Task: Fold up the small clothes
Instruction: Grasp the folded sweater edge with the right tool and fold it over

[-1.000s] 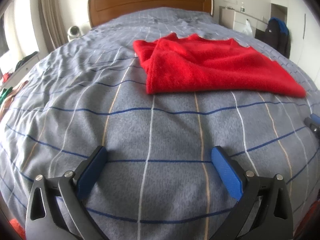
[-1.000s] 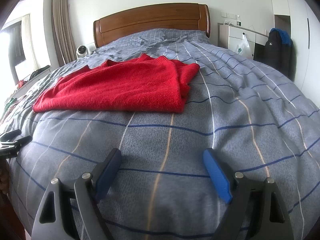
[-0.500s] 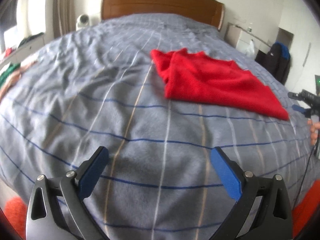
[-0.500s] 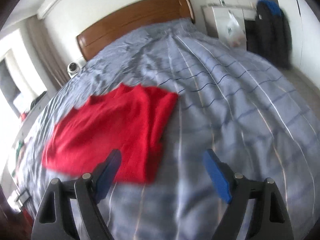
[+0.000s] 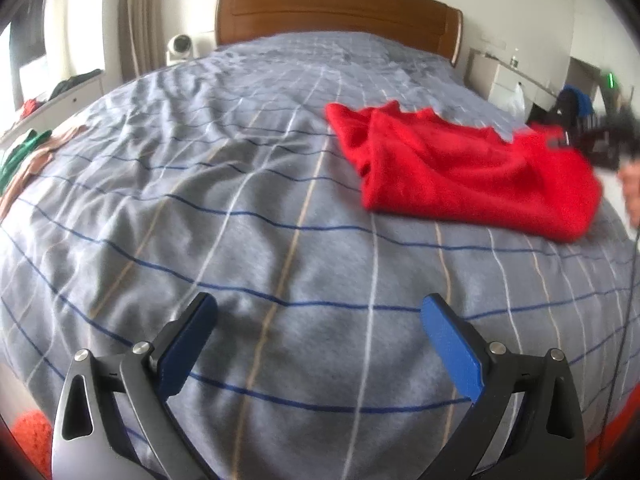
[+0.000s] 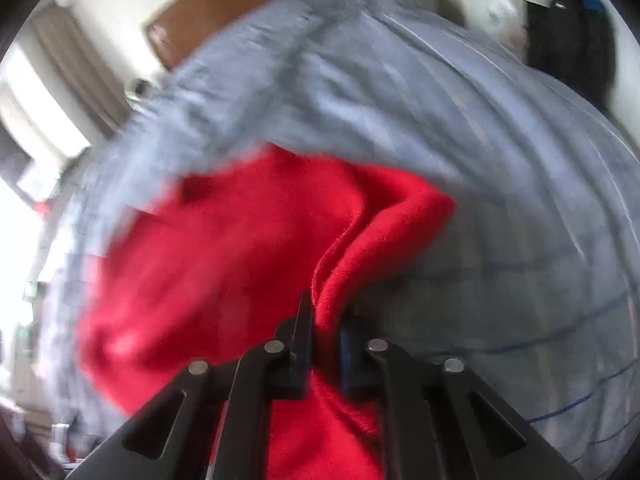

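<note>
Through the left wrist camera I am looking along the left gripper (image 5: 318,322), whose two blue-padded fingers (image 5: 450,346) are standing spread wide apart with nothing between them, hovering over bare grey checked bedcover (image 5: 248,208) near the foot edge of the bed. The red sweater (image 5: 460,168) is lying folded on the right half of the bed, roughly midway between the wooden headboard (image 5: 336,14) and the foot edge, reaching close to the right edge. At that right edge I am seeing the right gripper (image 5: 600,142) as a dark blur at the sweater's far right corner, with part of a hand (image 5: 632,188) just below it. A white nightstand (image 5: 500,76) is standing beyond the bed's right head corner, and some clothes (image 5: 28,156) are lying off the left edge. Through the right wrist camera, which is badly blurred, I am seeing the right gripper (image 6: 324,332) with its jaws closing on a raised ridge of the red sweater (image 6: 224,260); the fingers (image 6: 302,336) are nearly together and the red cloth is pinched between them. The rest of the sweater is spreading away to the left and below the fingers, with the grey bedcover (image 6: 500,160) lying behind it and to the right, and the headboard (image 6: 248,8) is tilting across the top.
</note>
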Available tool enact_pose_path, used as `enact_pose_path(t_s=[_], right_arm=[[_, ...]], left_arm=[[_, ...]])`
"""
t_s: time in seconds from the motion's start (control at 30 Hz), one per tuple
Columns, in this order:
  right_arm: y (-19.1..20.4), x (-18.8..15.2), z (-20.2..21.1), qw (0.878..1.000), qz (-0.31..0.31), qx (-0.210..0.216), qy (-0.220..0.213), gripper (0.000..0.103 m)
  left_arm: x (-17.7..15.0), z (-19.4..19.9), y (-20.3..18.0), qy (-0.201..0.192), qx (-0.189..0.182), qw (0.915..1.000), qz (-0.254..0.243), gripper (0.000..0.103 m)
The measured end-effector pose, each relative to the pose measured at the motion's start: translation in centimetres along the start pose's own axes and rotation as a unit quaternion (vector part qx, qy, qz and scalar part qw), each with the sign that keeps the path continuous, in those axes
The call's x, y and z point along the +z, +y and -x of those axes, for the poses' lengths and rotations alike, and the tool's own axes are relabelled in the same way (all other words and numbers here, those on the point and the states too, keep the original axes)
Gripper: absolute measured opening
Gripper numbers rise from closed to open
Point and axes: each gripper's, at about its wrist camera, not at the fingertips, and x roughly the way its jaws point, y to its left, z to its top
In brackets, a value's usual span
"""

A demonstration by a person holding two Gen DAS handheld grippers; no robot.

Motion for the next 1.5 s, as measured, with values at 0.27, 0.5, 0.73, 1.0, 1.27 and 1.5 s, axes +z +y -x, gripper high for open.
enact_pose_path(t_s=[0.27,0.5,0.73,1.0,1.27,1.5], right_arm=[[15.5,1.7,-5.0,0.992,0.065,0.104,0.037,0.010],[20.8,-1.8,-11.3,0.986,0.090,0.114,0.080,0.021],[17.0,0.2,-6.1,0.953,0.012,0.293,0.082,0.061],[16.9,-2.4,-4.8,0.981,0.151,0.112,0.052,0.040],[22.2,-11.6,-8.3,0.952,0.247,0.152,0.097,0.035],[16.6,-8.8,0.5,0.964,0.206,0.166,0.019,0.036]], left_arm=[[0.5,0.0,2.0,-0.008,0.026,0.9995,0.017,0.102],[0.5,0.1,3.7,-0.010,0.048,0.9981,0.036,0.102],[0.7,-0.1,4.1,-0.005,0.041,0.9978,0.052,0.102],[0.4,-0.4,3.8,0.006,0.041,0.9980,0.049,0.102],[-0.2,-0.6,3.3,0.022,0.042,0.9983,0.033,0.102],[0.0,-0.6,3.0,0.025,0.025,0.9987,0.036,0.102]])
